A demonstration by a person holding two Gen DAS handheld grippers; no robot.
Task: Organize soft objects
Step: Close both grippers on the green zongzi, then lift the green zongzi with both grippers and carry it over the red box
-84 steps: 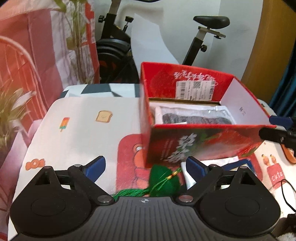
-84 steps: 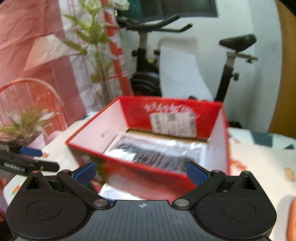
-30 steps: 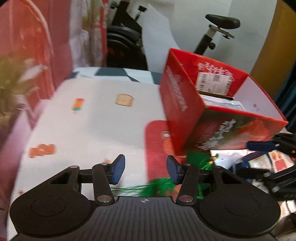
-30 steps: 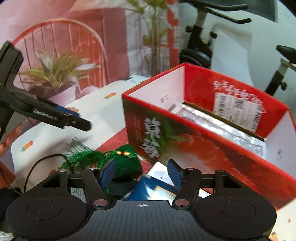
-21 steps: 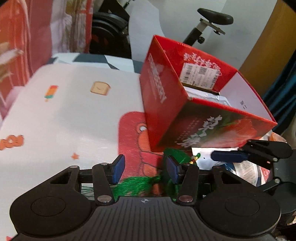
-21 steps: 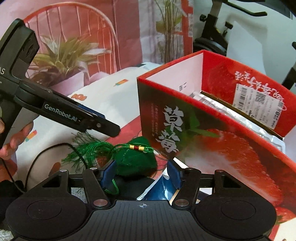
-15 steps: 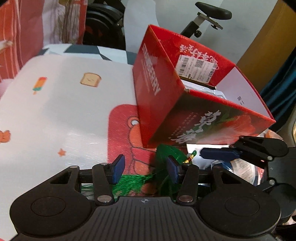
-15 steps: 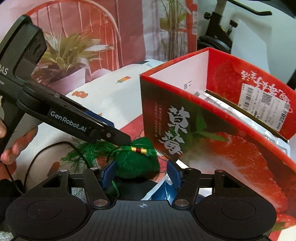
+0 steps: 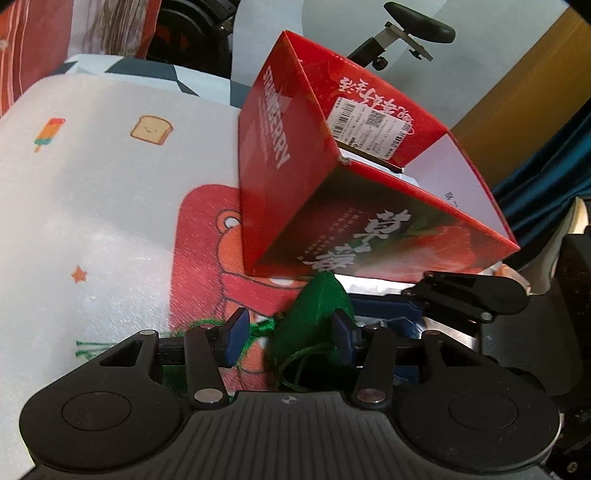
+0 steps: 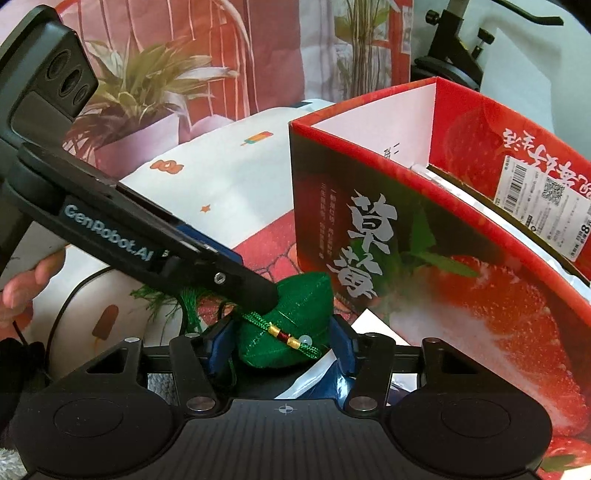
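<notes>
A green tasselled pouch point(image 10: 284, 332) lies on the mat just in front of the open red strawberry box point(image 10: 461, 266). My right gripper point(image 10: 282, 347) straddles the pouch and its jaws are closing; the blue pads stand at its two sides, and I see no squeeze. In the left wrist view the same pouch point(image 9: 317, 314) is between the pads of my left gripper point(image 9: 289, 338), against the right pad, with a gap and tassel threads at the left pad. One finger point(image 10: 236, 280) of the left gripper rests on the pouch's top. The red box point(image 9: 369, 184) stands just behind.
A blue-and-white packet point(image 10: 321, 373) lies under the pouch. A silvery bag point(image 10: 554, 251) is in the box. The cartoon-print mat point(image 9: 92, 221) stretches left. A person's hand point(image 10: 22, 288), a black cable point(image 10: 70, 295), a potted plant point(image 10: 147, 85) and an exercise bike point(image 9: 417, 29) surround it.
Both grippers have narrowed their jaws and dropped onto the green pouch. It now sits between both pairs of pads, and the left finger has come to touch it.
</notes>
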